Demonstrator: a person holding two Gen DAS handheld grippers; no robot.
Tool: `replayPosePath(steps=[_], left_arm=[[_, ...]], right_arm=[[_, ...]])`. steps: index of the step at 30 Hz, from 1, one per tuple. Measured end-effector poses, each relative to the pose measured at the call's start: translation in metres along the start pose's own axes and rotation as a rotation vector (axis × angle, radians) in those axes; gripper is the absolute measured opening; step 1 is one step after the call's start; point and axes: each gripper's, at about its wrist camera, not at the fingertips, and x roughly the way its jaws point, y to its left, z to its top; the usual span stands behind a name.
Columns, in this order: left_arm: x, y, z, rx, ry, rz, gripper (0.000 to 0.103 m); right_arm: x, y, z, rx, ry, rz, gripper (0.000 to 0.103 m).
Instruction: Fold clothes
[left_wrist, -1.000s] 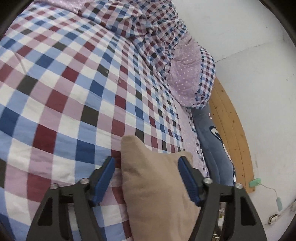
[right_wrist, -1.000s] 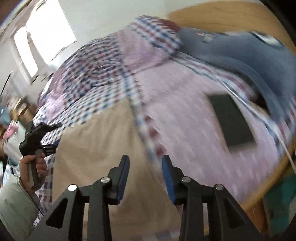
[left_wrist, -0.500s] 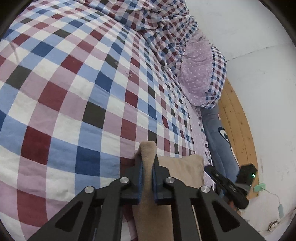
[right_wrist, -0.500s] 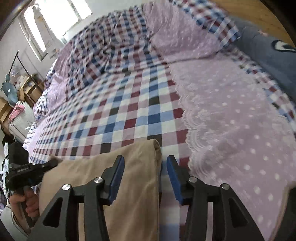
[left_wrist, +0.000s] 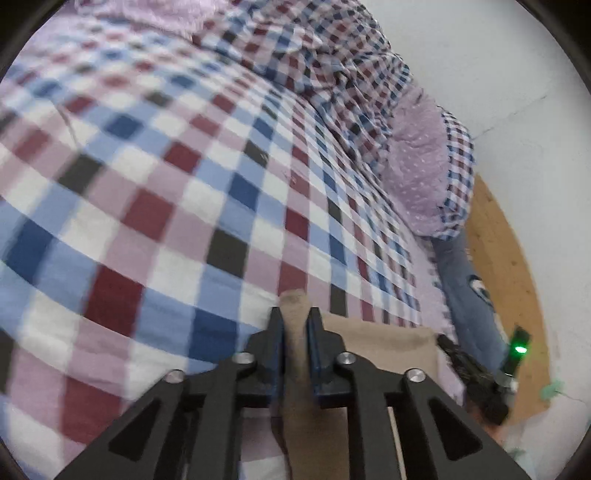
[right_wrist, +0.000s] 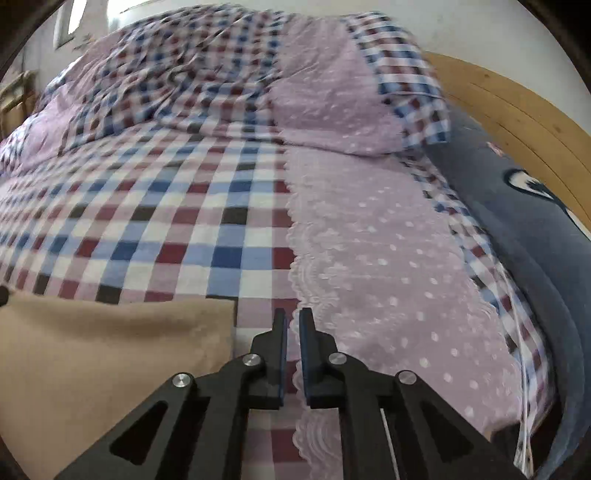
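A tan garment lies flat on the checked bedspread. My left gripper is shut on a raised corner fold of it, and the cloth sticks up between the blue pads. In the right wrist view the tan garment spreads to the lower left, its corner just left of my right gripper. That gripper is shut with only a thin gap, and no cloth shows between its fingers. The right gripper also appears blurred at the garment's far side, showing a green light.
A lilac dotted pillow with a checked border lies at the bed's head. A lilac lace-edged sheet runs beside a dark blue cushion. A wooden headboard and a white wall stand behind.
My left gripper closed on the garment's corner and stays shut on it. My right gripper swung towards the garment's other corner, then went from open to shut just right of that corner.
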Motion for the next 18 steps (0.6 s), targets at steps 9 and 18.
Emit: replayPosePath(steps=[9, 18], left_arm=[[-0.027, -0.093, -0.007, 0.347, -0.05, -0.009, 0.074], [0.041, -0.121, -0.048, 0.615, 0.126, 0.157, 0.074]], right_arm=[[-0.041, 0.058, -0.008, -0.065, -0.084, 0.281, 0.047], [0.019, 0.07, -0.018, -0.075, 0.058, 0.309, 0.049]])
